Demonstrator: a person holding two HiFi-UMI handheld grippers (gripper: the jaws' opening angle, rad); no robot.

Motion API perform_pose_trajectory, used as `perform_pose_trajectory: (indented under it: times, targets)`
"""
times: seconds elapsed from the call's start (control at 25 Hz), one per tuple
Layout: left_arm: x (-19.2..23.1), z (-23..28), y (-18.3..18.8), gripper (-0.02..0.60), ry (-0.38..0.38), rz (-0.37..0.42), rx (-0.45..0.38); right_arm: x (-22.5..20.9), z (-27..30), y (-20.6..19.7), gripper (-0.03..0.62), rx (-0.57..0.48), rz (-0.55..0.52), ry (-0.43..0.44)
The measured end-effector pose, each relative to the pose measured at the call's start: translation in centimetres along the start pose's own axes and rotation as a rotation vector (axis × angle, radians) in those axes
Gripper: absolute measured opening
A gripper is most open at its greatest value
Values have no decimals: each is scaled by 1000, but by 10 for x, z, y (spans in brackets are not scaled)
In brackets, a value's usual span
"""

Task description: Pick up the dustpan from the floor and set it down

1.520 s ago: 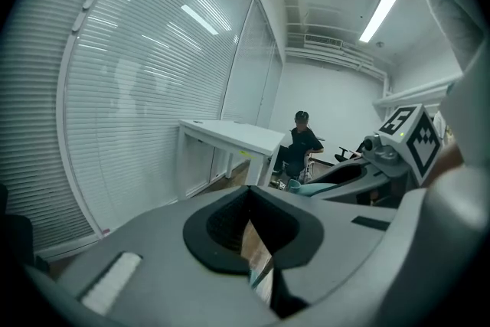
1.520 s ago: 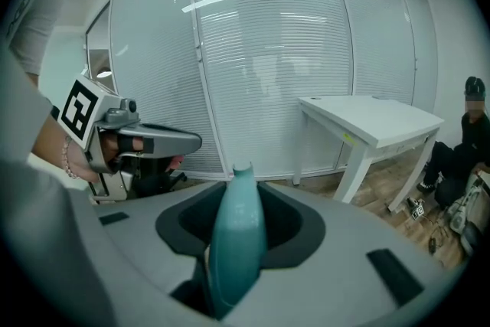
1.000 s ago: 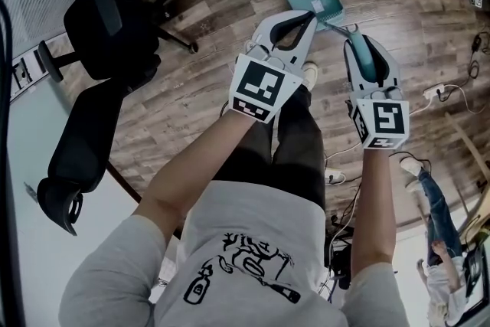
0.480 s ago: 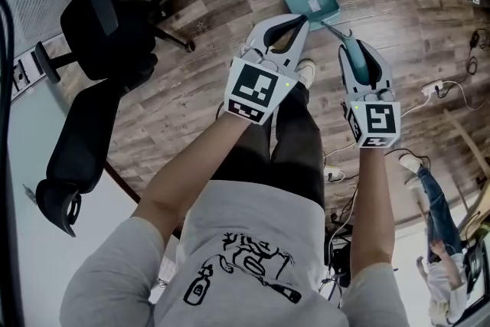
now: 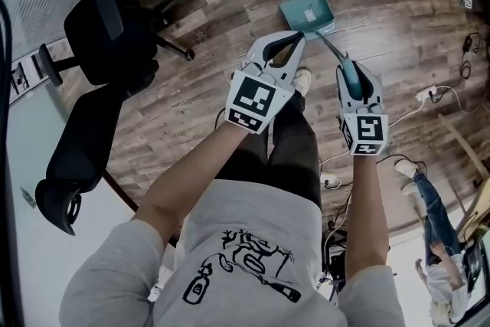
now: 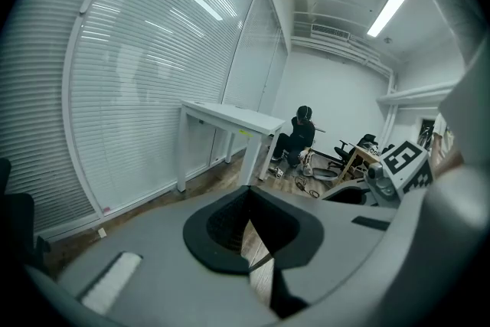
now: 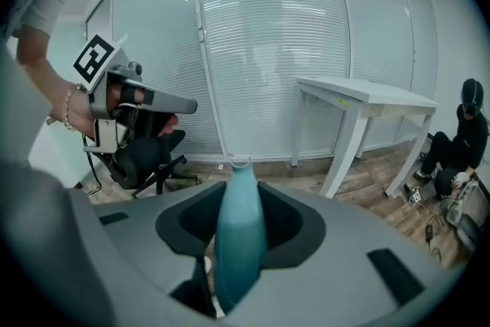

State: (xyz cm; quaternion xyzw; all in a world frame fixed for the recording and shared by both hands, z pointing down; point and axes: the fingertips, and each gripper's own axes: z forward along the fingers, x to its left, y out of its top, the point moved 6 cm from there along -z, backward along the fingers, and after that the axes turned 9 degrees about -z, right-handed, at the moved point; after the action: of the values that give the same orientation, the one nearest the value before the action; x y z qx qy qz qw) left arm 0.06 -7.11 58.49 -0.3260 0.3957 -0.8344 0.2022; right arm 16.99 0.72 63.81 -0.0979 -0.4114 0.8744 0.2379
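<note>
The teal dustpan hangs tilted in front of the person's feet, over the wood floor. Its long handle runs back into my right gripper. In the right gripper view the teal handle stands upright between the jaws, which are shut on it. Whether the pan touches the floor I cannot tell. My left gripper is held beside it on the left, jaws together with nothing between them. It also shows in the right gripper view as the left gripper.
A black office chair stands at the left. A white table is ahead on the right, by the blinds-covered glass wall. A power strip with its cables lies on the floor at the right. A person sits on the floor far right.
My right gripper has moved a little left and down with the dustpan handle in it. The left gripper has stayed nearly still.
</note>
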Motion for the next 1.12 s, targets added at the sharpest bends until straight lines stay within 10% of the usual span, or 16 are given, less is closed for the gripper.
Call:
perform_pose_trajectory:
  times: [1.12]
  targets:
    - [-18,-19,-7,-5,-1,10,38,13,-18,-62,110,144,37,-14]
